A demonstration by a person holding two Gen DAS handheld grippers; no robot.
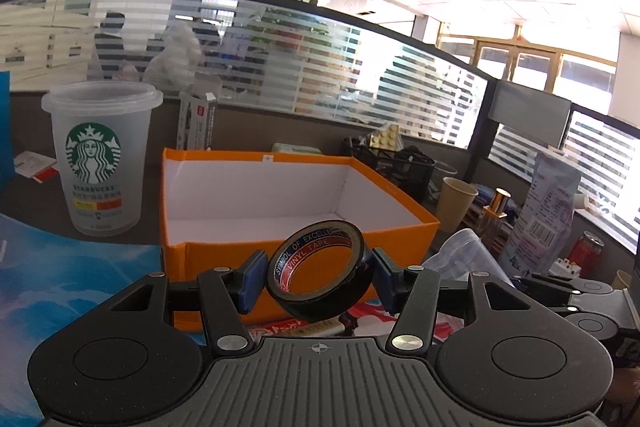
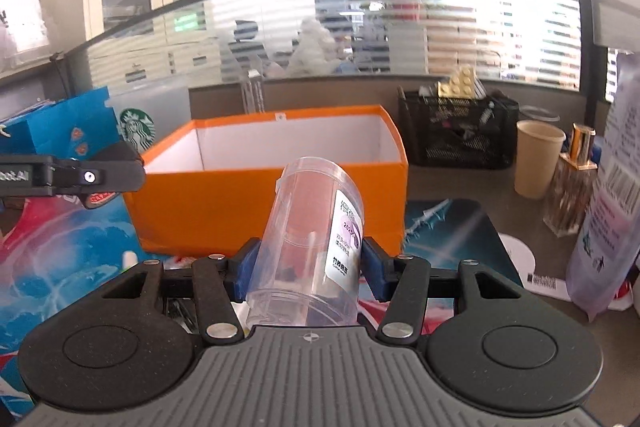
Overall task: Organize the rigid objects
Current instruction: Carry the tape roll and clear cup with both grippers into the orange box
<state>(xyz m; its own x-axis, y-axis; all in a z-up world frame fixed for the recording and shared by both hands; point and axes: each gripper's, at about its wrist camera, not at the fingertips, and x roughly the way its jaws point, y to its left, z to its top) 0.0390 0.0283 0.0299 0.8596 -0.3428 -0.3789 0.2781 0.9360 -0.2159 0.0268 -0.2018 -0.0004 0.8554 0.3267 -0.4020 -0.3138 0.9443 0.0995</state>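
While your left gripper [image 1: 319, 277] clamps the black tape roll [image 1: 320, 269] just before the orange box [image 1: 240, 247], your right gripper [image 2: 308, 269] grips the clear plastic jar [image 2: 308, 247], tilted, near that box's front wall.

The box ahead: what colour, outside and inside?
Orange box outside, white inside; right wrist view shows it best.

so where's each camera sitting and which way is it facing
Left wrist: sits on the left gripper, looking forward and slightly down over its fingers at the orange box; the gripper is shut on a tape roll.
Right wrist: sits on the right gripper, facing the same box; it is shut on a clear jar, and the left gripper's side pokes in at left.
Shared: box, Starbucks cup, paper cup, mesh organizer.
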